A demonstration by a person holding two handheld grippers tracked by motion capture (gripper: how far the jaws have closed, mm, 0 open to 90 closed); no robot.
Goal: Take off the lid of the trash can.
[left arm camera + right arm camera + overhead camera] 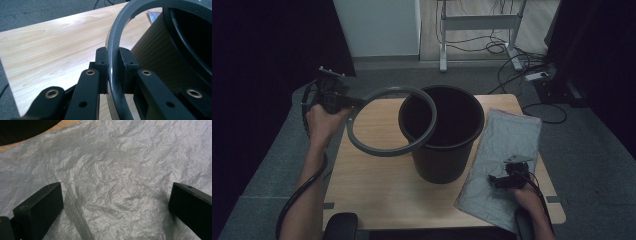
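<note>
The wooden table (377,185) holds my black bin (443,135) in the middle of the frame. My grey ring (384,149) hangs left of it, overlapping its rim. My left gripper (113,71) pinches the ring tight. My right gripper (115,205) is wide open over the plastic bag (504,150), lower right.

The ring (387,122) held at the left is plain mid-grey, smooth and without markings. The bin (443,134) in the middle is black, its inside darker than its wall, which shows faint upright ribbing. The surface (377,185) is pale wood with a light brown flowing grain. The bag (502,150) lying at the right is silvery grey-white, crinkled all over into a fine wrinkle pattern. The left claw (113,65) is matt black with small brass-coloured rivets in its links. The right claw (115,202) is likewise black. The floor (597,165) around is dull grey.
</note>
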